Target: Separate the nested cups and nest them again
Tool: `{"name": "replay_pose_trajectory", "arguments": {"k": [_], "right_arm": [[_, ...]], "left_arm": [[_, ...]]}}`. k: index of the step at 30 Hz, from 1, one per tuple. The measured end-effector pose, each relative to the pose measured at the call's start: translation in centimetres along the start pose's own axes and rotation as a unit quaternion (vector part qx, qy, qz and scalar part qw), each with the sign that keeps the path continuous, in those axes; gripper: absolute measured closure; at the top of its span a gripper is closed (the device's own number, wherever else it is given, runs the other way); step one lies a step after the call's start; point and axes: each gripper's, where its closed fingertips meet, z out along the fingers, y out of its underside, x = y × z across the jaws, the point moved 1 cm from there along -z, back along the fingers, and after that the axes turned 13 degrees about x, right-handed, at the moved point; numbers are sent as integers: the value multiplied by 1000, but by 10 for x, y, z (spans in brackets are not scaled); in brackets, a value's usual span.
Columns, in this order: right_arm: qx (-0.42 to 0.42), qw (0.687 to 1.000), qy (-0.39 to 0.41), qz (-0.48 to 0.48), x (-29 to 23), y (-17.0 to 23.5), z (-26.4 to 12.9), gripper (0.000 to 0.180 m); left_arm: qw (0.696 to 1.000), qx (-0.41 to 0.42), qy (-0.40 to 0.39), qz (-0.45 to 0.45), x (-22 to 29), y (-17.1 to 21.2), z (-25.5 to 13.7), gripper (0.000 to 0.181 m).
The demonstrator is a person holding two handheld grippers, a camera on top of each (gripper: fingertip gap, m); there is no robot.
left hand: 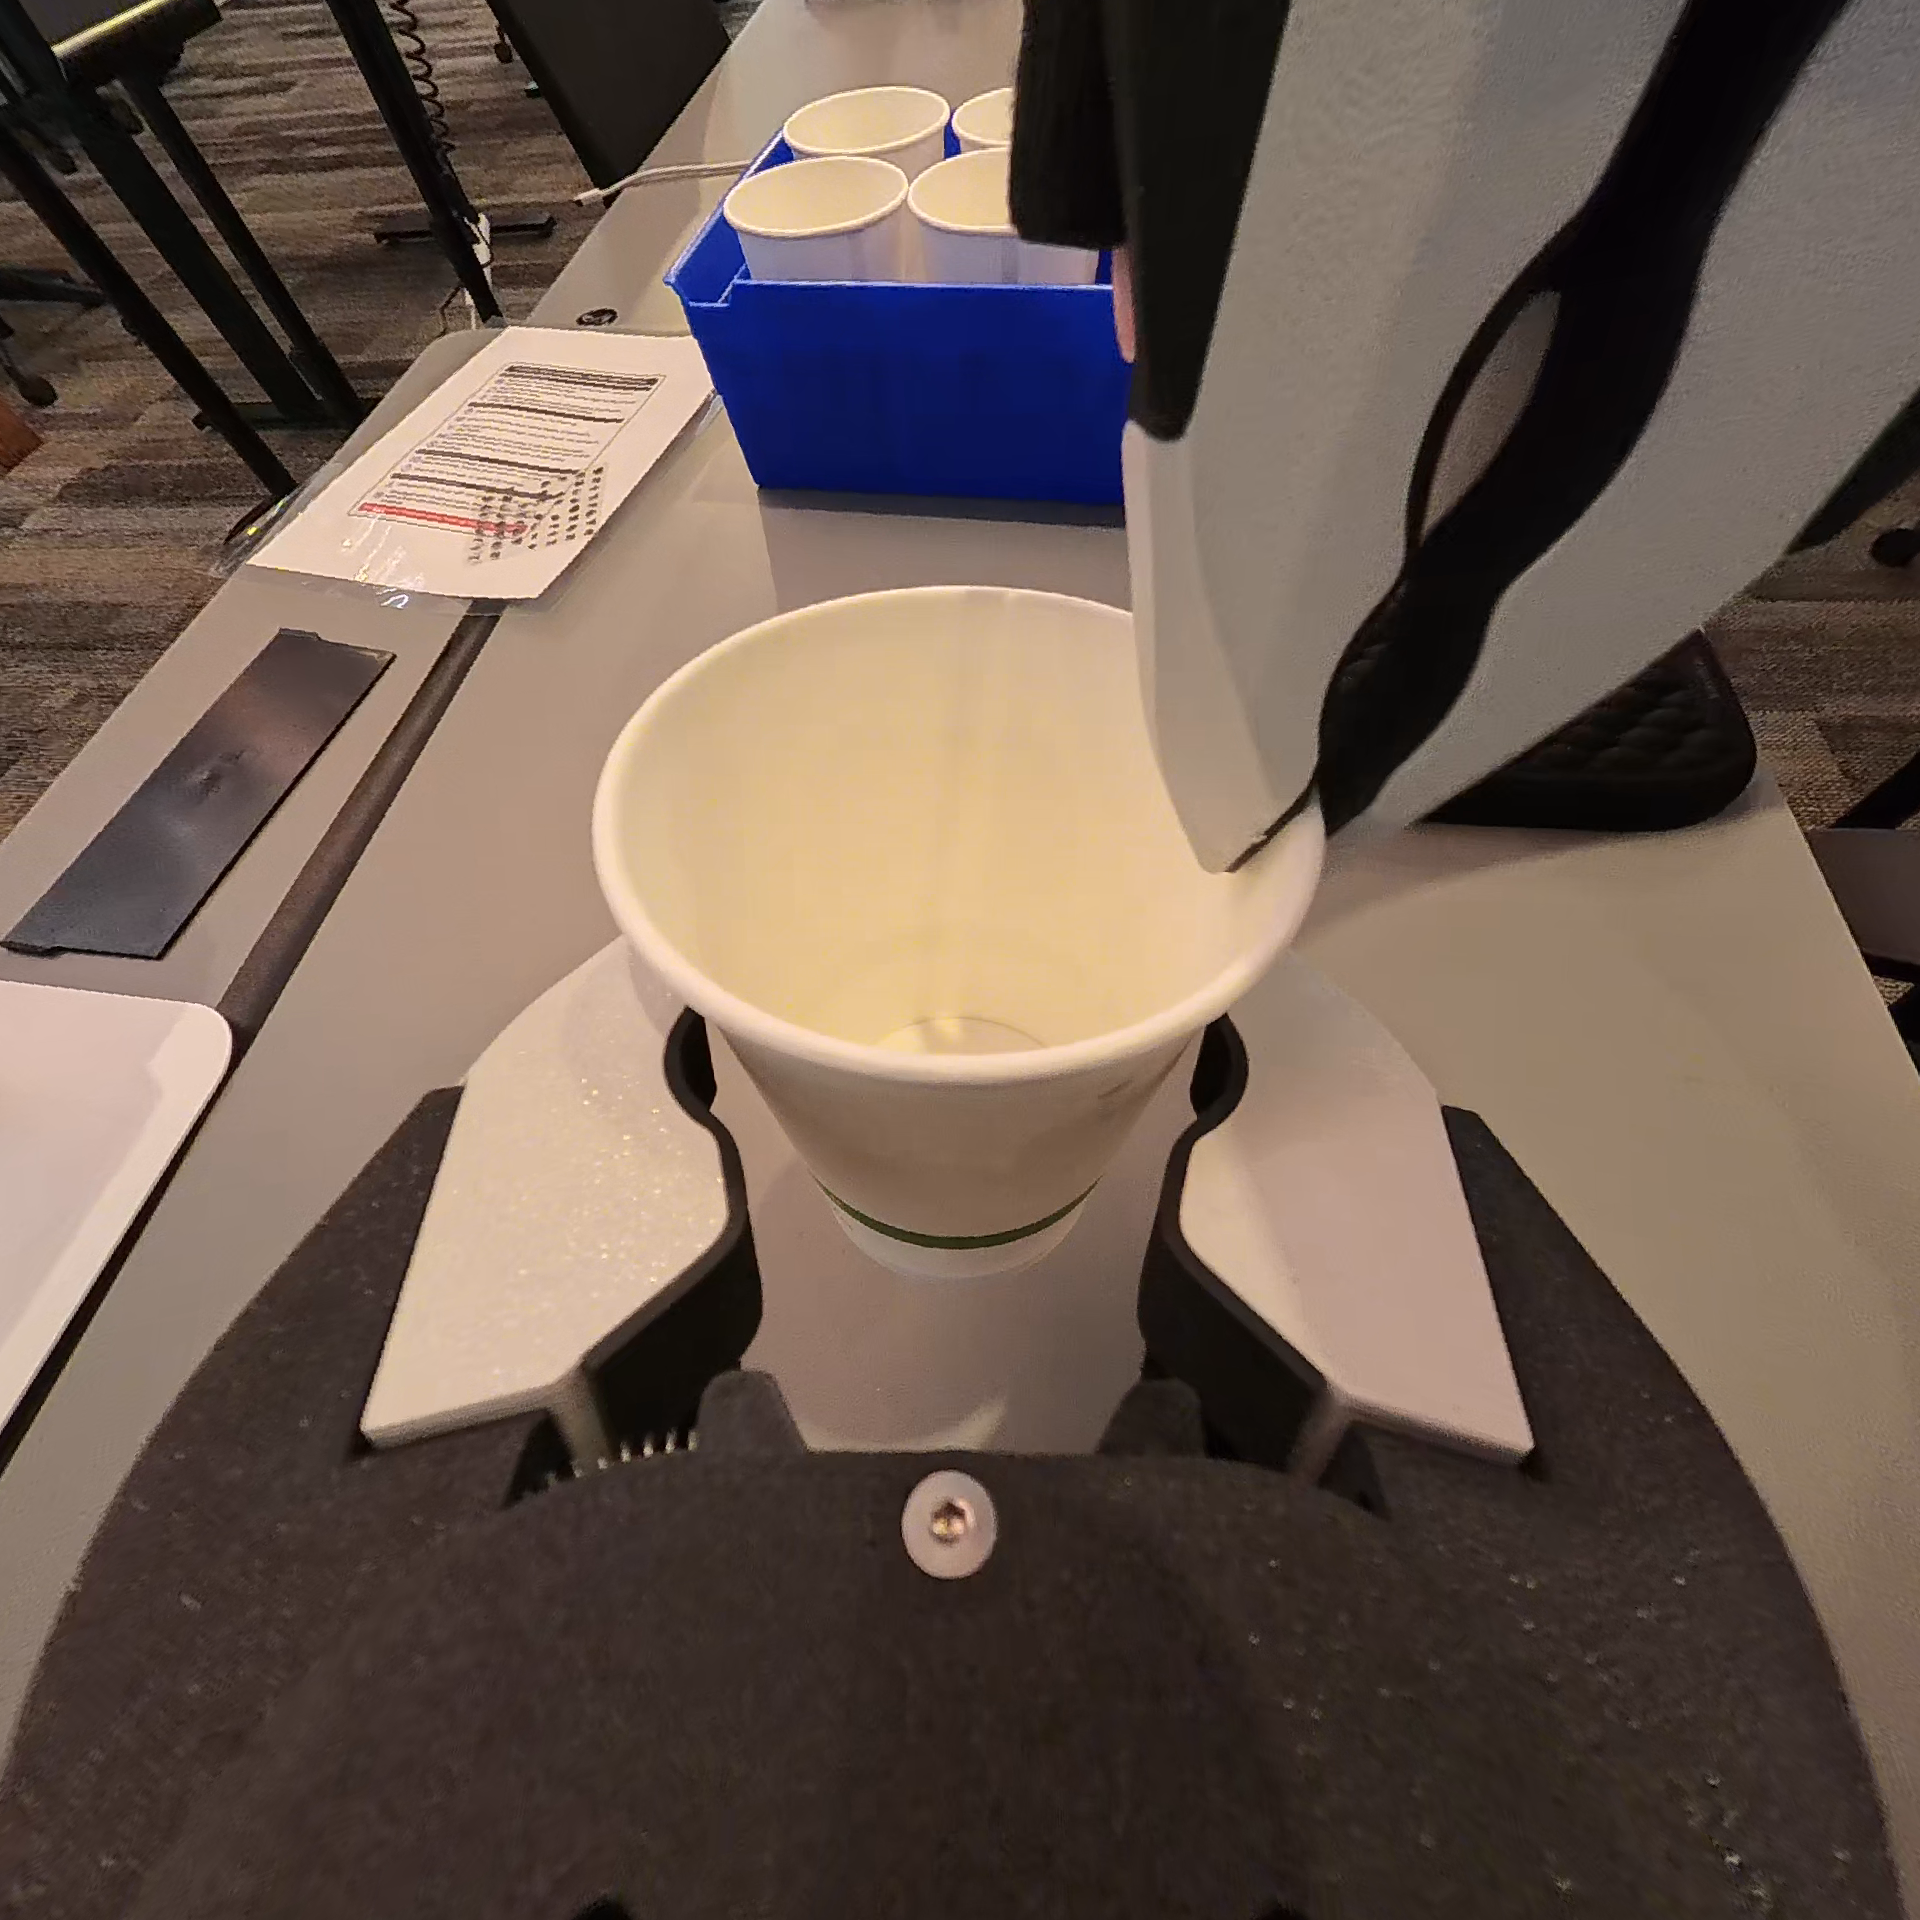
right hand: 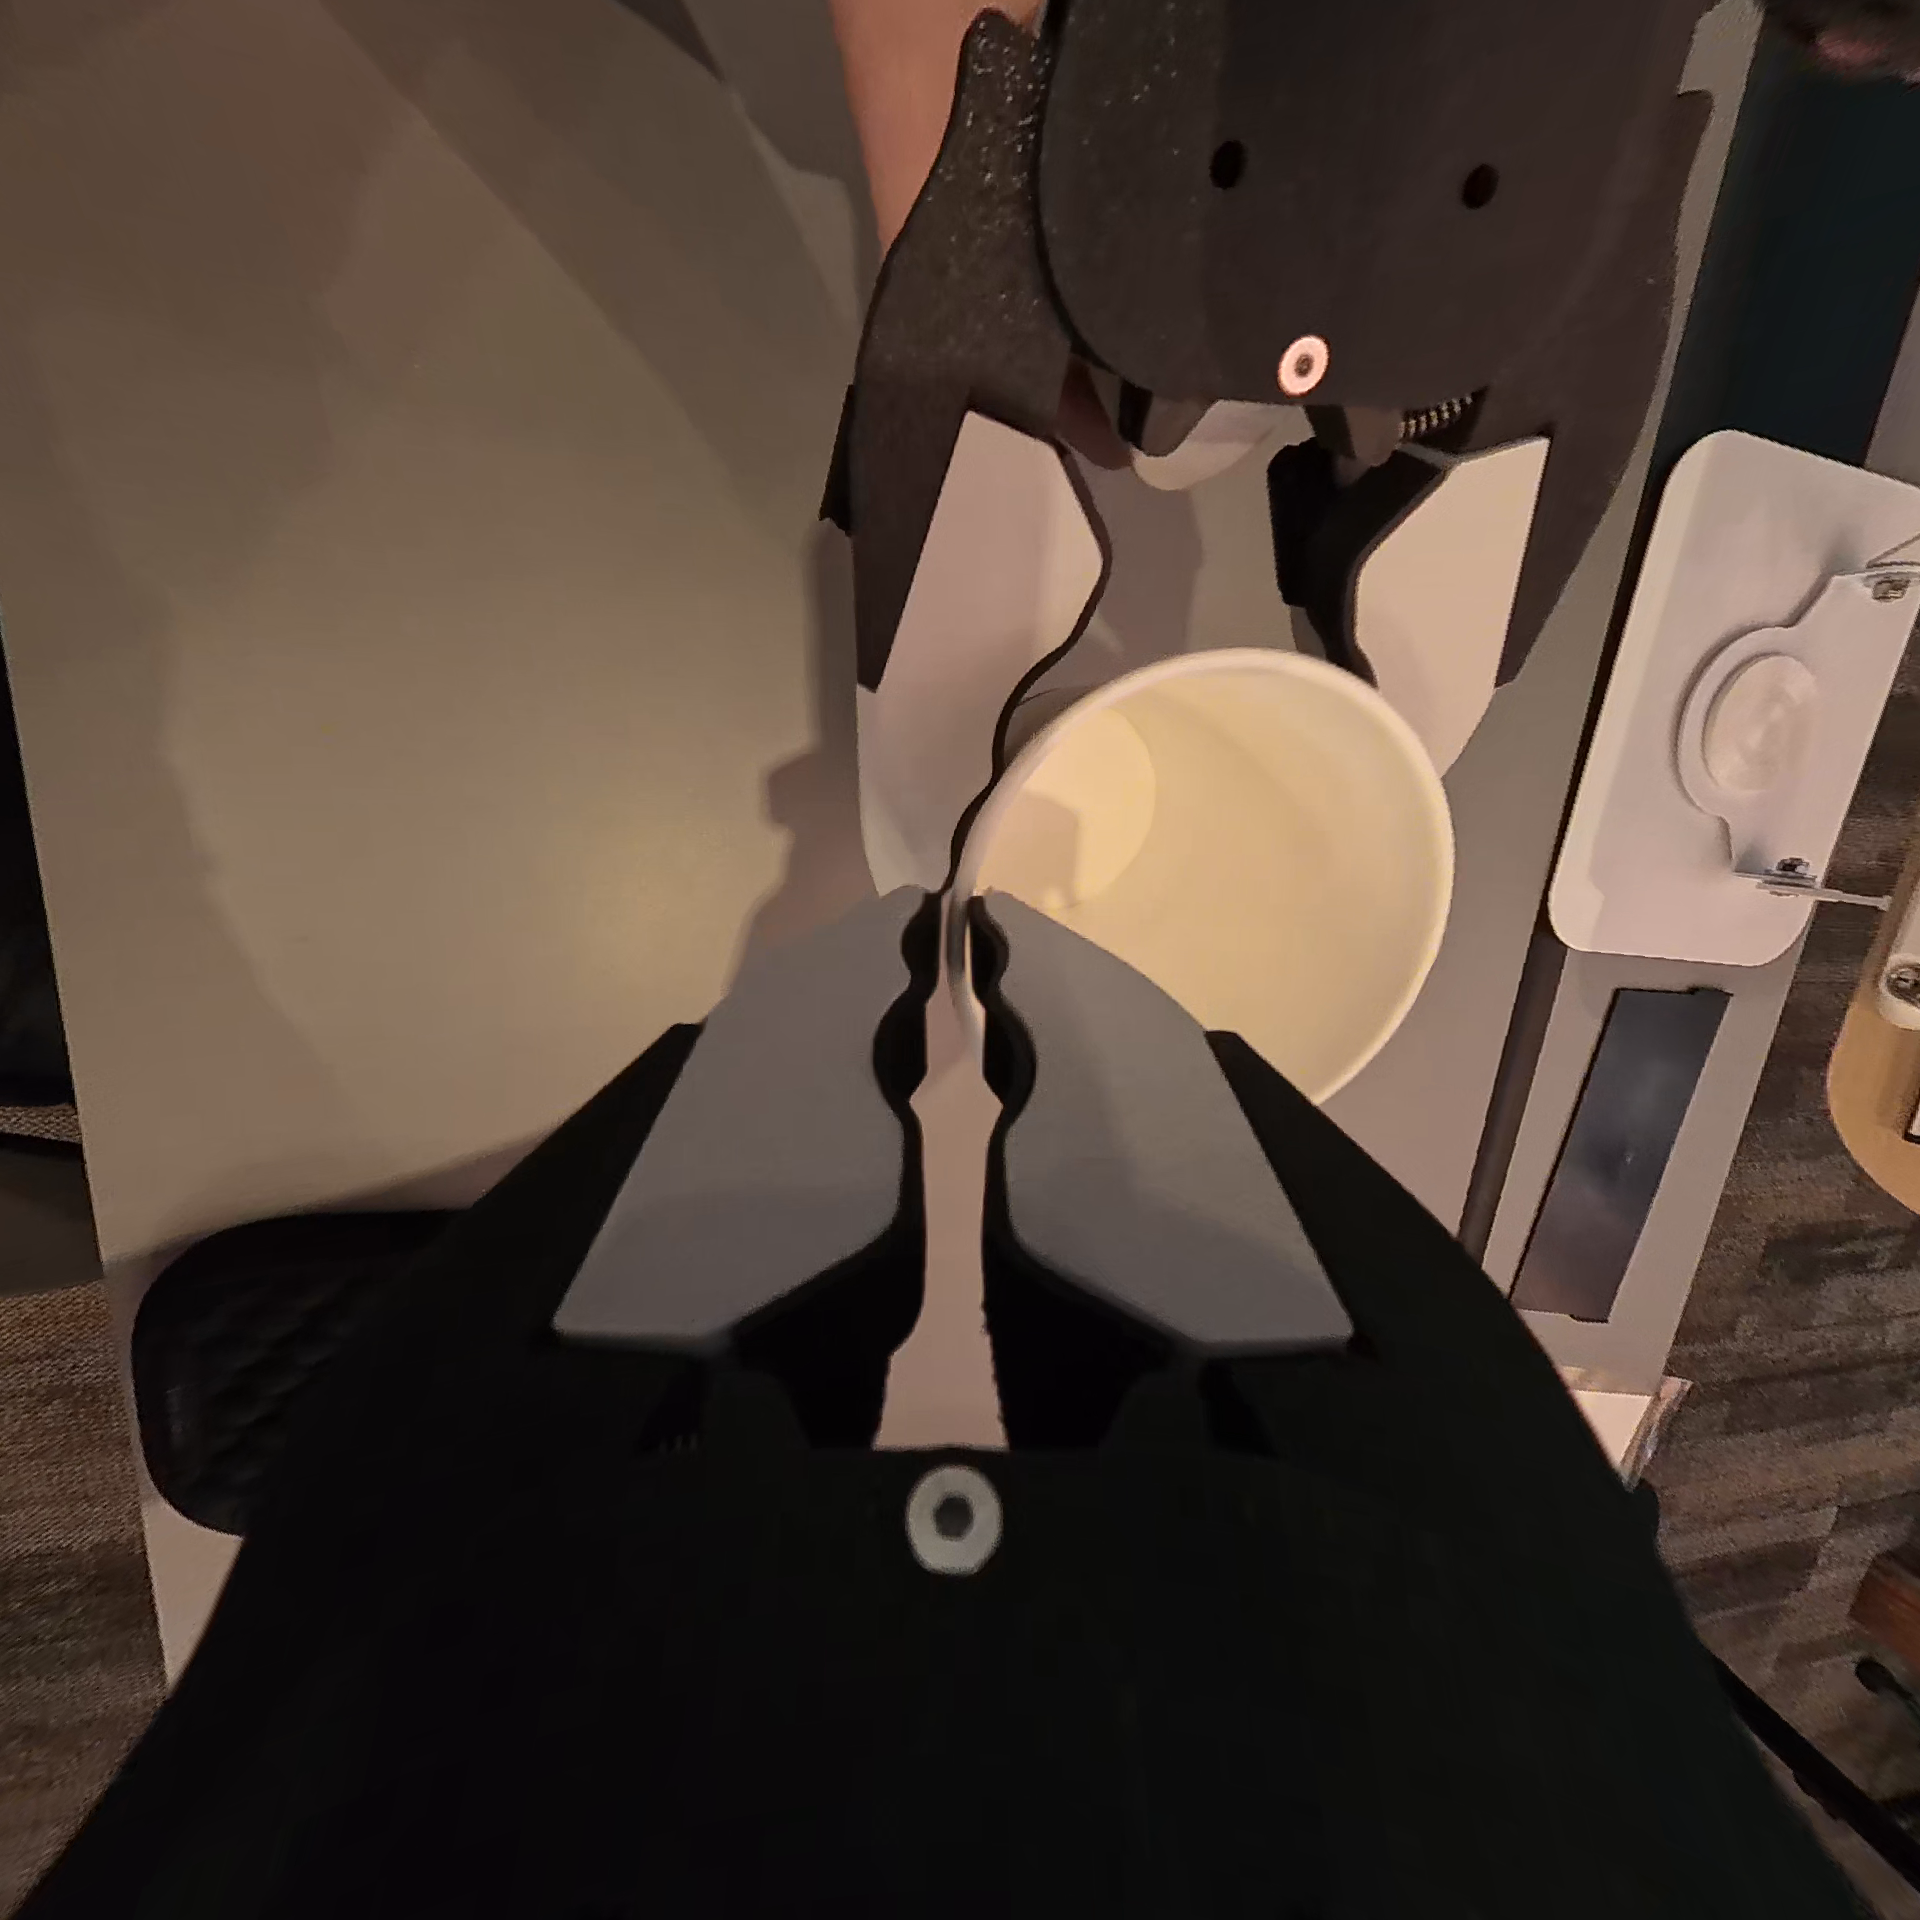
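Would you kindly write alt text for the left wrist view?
The left gripper clasps a white paper cup above a grey table while the right gripper pinches its rim. A blue bin of cups sits behind.

I counted two hand-held grippers, the left hand-held gripper [left hand: 951, 1070] and the right hand-held gripper [right hand: 954, 914], meeting at one paper cup [left hand: 935, 894]; whether a second cup sat nested inside it I could not tell. One blue bin [left hand: 914, 395] held four white cups [left hand: 816, 213] that I could see. On the desk [left hand: 582, 790] lay one printed sheet [left hand: 488, 468] and one black strip [left hand: 208, 790].
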Motion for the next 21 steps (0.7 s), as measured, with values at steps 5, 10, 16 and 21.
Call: {"name": "replay_pose_trajectory", "arguments": {"k": [5,10,16,21], "right_arm": [[5,1000,-13,19,-2,0,0,177],[4,999,-17,29,-2,1,-1,177],[1,999,-17,39,0,0,-8,177],[-10,999,-4,43,3,2,-22,177]], "left_arm": [[1000,-1,4,1,2,0,1,89],[1000,-7,7,-9,4,2,1,89],[1000,-8,8,-4,6,2,1,87],[1000,2,6,-5,7,-1,3,82]]}}
